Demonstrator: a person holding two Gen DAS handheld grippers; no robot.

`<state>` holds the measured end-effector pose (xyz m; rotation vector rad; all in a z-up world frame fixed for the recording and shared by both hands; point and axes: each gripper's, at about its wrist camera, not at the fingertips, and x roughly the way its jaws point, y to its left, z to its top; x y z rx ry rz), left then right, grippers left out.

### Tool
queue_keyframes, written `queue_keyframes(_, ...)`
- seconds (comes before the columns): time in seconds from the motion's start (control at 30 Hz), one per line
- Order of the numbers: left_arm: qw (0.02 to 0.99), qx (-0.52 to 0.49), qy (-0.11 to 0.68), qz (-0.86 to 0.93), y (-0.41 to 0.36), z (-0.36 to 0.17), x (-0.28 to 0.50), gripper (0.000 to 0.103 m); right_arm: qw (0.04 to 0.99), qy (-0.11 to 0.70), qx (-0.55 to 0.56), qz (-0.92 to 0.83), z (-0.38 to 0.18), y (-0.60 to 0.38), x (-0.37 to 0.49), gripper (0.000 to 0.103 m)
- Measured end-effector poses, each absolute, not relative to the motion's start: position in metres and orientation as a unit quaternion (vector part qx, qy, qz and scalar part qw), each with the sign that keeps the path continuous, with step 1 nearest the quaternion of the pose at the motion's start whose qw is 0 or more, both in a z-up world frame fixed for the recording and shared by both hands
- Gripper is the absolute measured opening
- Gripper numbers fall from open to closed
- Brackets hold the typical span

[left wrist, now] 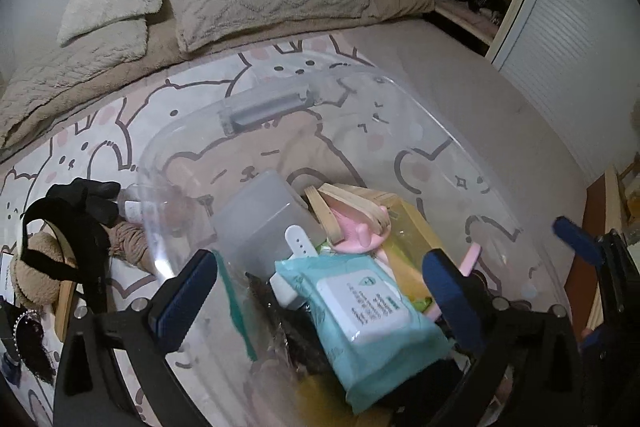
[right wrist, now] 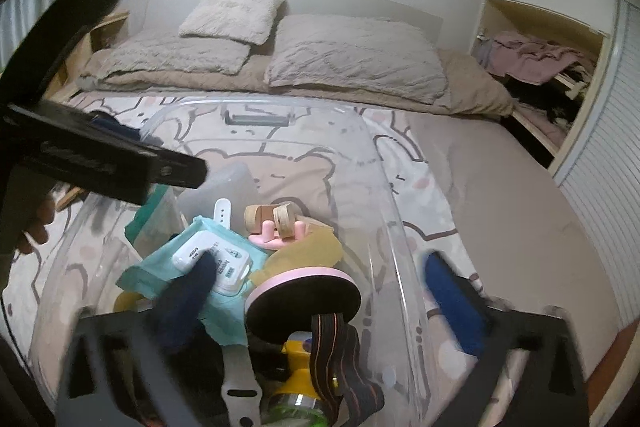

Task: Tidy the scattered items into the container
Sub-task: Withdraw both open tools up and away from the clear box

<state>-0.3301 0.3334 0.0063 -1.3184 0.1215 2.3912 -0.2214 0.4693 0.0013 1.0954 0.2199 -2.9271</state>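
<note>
A clear plastic container (left wrist: 264,107) stands on the bed. Inside it lie a teal wipes pack (left wrist: 372,311), a frosted box (left wrist: 260,219), wooden clips (left wrist: 340,211) and a pink piece (left wrist: 360,235). My left gripper (left wrist: 320,291) hovers over the pack, open, pads touching nothing. In the right wrist view the container (right wrist: 384,195) also holds a pink-rimmed black disc (right wrist: 304,295), a black-and-orange elastic band (right wrist: 340,359) and a yellow bottle (right wrist: 294,363). My right gripper (right wrist: 320,293) is open above the disc and straddles the container's right wall.
Left of the container lie a black glove (left wrist: 88,199), a black headband (left wrist: 60,251), a beige scrunchie (left wrist: 128,239) and a small bottle (left wrist: 136,207). Pillows (right wrist: 352,55) sit at the bed's head. An open closet (right wrist: 540,75) is at the right.
</note>
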Motion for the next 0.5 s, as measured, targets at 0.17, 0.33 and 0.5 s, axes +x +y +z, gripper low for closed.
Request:
queue_keyframes(0.17,0.201,-0.457,0.049,0.865,0.319,0.017,-0.312,0.103,-0.002,0.061,0.335,-0.940,0.006,0.464,-0.210,0.103)
queue_keyframes(0.33,0.204,-0.443,0.039,0.872,0.303,0.023,-0.299,0.103,-0.004,0.046,0.318,-0.947,0.015,0.461,-0.196,0.103)
queue_keyframes(0.5,0.210,-0.423,0.031,0.881,0.286,0.031,-0.282,0.103,-0.012,0.042,0.299,-0.953,0.023,0.458,-0.181,0.103)
